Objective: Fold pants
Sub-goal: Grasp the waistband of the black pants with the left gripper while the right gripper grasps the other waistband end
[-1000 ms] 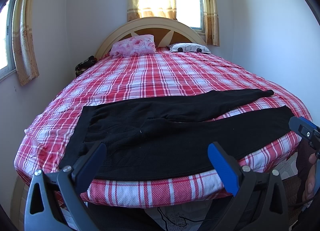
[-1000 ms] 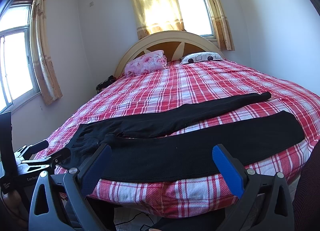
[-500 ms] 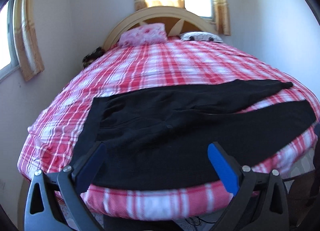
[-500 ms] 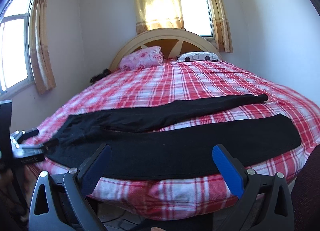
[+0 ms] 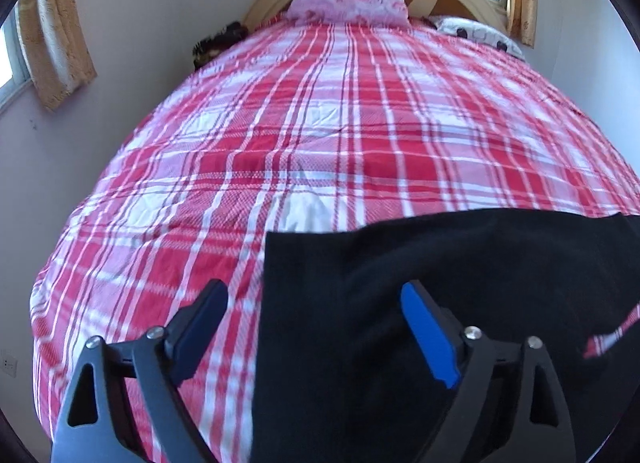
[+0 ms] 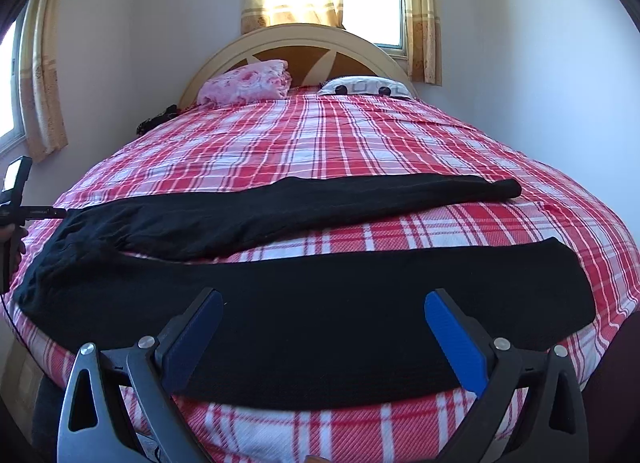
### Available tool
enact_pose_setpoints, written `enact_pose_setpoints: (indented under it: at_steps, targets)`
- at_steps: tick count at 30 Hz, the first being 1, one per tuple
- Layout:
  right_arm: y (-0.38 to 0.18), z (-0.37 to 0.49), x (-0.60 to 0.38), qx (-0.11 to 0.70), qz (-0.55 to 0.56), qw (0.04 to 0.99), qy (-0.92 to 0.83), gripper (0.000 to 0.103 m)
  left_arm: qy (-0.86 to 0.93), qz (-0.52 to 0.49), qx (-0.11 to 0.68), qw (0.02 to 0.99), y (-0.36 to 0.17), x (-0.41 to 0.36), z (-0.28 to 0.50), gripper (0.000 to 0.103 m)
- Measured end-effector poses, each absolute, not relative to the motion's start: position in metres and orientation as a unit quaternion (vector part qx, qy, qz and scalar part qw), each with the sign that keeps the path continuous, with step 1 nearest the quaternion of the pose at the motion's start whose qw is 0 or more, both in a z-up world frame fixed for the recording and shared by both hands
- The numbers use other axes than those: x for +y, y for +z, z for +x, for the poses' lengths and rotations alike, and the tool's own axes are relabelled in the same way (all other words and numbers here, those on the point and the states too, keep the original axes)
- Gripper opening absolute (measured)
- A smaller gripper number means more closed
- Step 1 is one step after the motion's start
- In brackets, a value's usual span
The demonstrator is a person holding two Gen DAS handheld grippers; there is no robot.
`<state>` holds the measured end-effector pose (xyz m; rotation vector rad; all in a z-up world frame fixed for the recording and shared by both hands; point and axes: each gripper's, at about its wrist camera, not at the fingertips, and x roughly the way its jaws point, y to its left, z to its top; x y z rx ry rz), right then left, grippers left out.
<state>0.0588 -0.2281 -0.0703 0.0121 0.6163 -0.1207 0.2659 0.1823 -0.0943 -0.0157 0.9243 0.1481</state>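
The left tongs sit spread in the lower middle of their frame, straddling the waistband edge of the black pants, probably lined up to pinch that corner. The pants lie flat across the near side of the bed, legs splayed toward the right. The right tongs hover spread over the nearer leg, holding nothing.
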Motion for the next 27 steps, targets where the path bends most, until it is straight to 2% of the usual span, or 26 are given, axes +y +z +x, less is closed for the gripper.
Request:
enact_pose_setpoints:
  at_steps: [6,12,13,15,17,19,20,21,27]
  targets:
    - [-0.063,0.079,-0.245,0.31,0.002,0.949,-0.058,0.102,0.049,-0.072,0.48,0.873,-0.119,0.207,0.296,0.069]
    - [-0.046,0.1,-0.296,0.307,0.037,0.947,-0.087,0.102,0.031,-0.081,0.469,0.879,-0.129,0.211,0.293,0.073]
    - [-0.043,0.106,-0.311,0.306,0.04,0.946,-0.104,0.1,0.029,-0.089,0.469,0.878,-0.129,0.212,0.291,0.073]
    - [-0.038,0.117,-0.337,0.309,0.055,0.941,-0.123,0.092,0.03,-0.083,0.469,0.879,-0.13,0.21,0.295,0.072]
    - [-0.034,0.127,-0.365,0.316,0.071,0.936,-0.138,0.07,0.038,-0.064,0.464,0.883,-0.126,0.204,0.295,0.06]
    - [-0.031,0.139,-0.394,0.321,0.077,0.929,-0.165,0.066,0.028,-0.056,0.46,0.886,-0.121,0.199,0.295,0.028]
    - [-0.03,0.146,-0.408,0.323,0.075,0.927,-0.176,0.066,0.017,-0.061,0.461,0.885,-0.12,0.197,0.296,0.023]
    - [-0.029,0.152,-0.419,0.325,0.072,0.925,-0.185,0.066,0.013,-0.065,0.463,0.884,-0.12,0.196,0.297,0.019]
    - [-0.03,0.206,-0.486,0.349,0.095,0.909,-0.207,0.066,-0.002,-0.076,0.464,0.883,-0.126,0.202,0.304,0.019]
